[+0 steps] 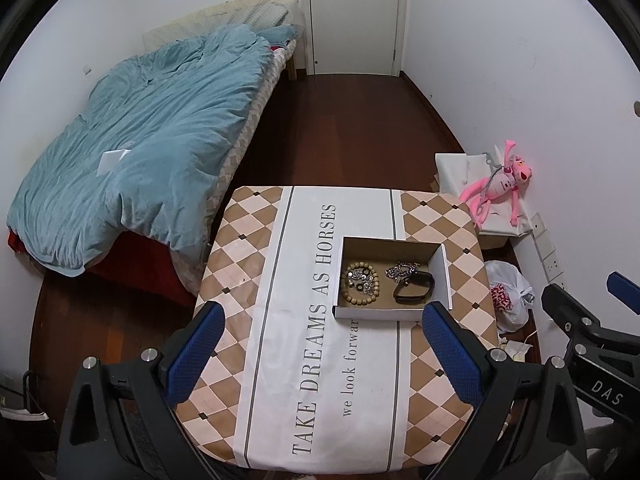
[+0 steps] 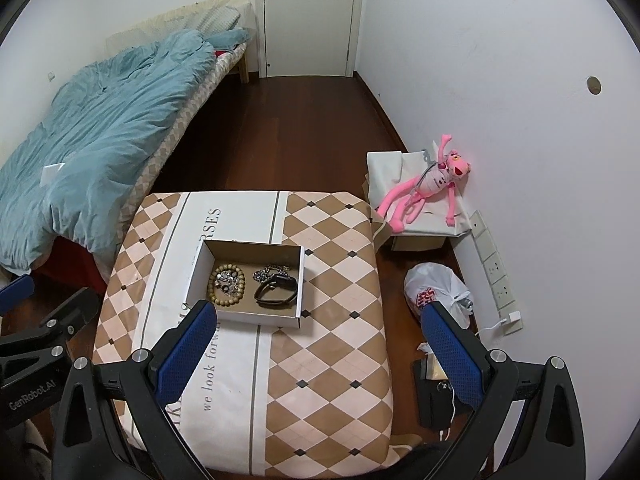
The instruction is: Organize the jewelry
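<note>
An open cardboard box (image 1: 442,276) (image 2: 200,270) sits on the table (image 1: 248,248) (image 2: 340,280). Inside lie a wooden bead bracelet (image 1: 349,301) (image 2: 228,302) with a metal piece at its centre, a silver chain (image 1: 398,270) (image 2: 266,272) and a black band (image 1: 414,289) (image 2: 276,290). My left gripper (image 1: 322,338) is open and empty, above the table just short of the box. My right gripper (image 2: 320,340) is open and empty, also above the table's near part, right of the box.
A bed with a blue duvet (image 1: 152,132) (image 2: 92,128) stands left of the table. A pink plush toy (image 1: 500,182) (image 2: 424,184) lies on a covered box at the right wall. A white plastic bag (image 1: 508,294) (image 2: 436,290) sits on the floor by a power strip (image 2: 496,272).
</note>
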`<state>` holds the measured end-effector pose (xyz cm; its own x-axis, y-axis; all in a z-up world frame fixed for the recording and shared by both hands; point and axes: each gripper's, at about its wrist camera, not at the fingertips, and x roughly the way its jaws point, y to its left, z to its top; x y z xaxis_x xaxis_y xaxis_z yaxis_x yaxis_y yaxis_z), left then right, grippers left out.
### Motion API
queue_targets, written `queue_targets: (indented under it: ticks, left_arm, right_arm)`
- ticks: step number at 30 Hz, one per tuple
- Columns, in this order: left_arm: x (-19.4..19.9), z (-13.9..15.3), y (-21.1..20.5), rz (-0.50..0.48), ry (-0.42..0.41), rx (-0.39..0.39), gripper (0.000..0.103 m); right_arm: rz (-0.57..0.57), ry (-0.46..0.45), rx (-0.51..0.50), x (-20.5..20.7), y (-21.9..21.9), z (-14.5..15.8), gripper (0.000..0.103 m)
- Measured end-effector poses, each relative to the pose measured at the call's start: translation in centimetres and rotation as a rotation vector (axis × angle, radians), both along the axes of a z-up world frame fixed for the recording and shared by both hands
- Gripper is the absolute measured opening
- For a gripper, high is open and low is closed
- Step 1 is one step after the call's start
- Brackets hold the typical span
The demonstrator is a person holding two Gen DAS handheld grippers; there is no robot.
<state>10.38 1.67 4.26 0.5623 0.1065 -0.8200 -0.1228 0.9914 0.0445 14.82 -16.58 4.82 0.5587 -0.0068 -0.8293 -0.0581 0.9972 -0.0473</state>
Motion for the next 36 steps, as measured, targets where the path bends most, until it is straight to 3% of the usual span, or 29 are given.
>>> queue_targets:
  ticks: [36]
  left_arm:
    - [-0.4, -0.7, 1.1, 0.015, -0.001, 0.015, 0.101]
  right_arm:
    - [0.012, 0.025, -0.011, -0.1, 0.3, -0.7, 0.103]
